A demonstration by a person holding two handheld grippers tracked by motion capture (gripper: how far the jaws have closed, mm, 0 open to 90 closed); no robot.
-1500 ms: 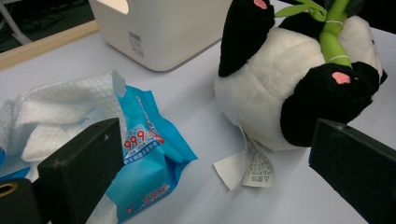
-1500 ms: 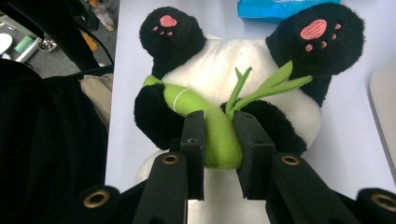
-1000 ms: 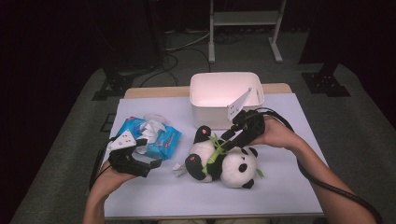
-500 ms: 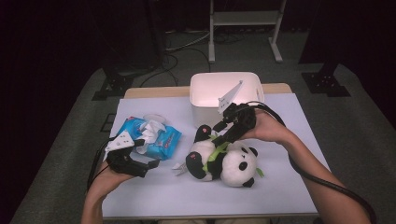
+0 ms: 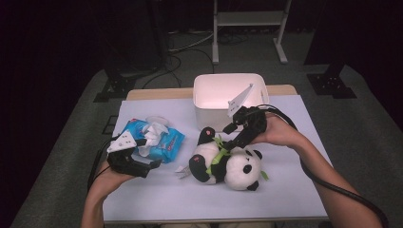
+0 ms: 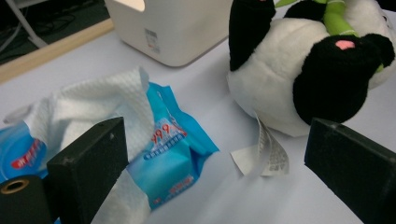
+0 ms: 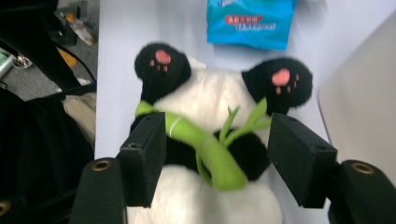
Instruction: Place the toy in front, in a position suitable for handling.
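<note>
Since the earlier frames the right tool (image 5: 231,136) has slid a bit toward the middle of the high view, and its jaws have just been opening. They now stand wide on either side of the panda's belly with nothing pressed between them, so I'd call it released, not gripping.

The plush panda (image 5: 225,161) lies on its back on the desk (image 5: 157,199), just right of centre in the high view and right in front of the white bin (image 5: 227,92). Its long axis runs from the feet at centre-left down to the head at lower right, with the green bamboo stalk (image 7: 205,147) across its tummy. In the right gripper view the panda sits straight ahead of the tool, the stalk roughly centred in the gap and both paws pointing toward the top of the picture. The right hand is the near one by far.

The left tool (image 5: 153,165) hovers at lower left by the blue wipes pack (image 5: 154,140), also released and holding nothing. The panda is off to the upper right in its own view, apart from it.

My guess is the right tool closes across the belly next, which looks lined up already.
</note>
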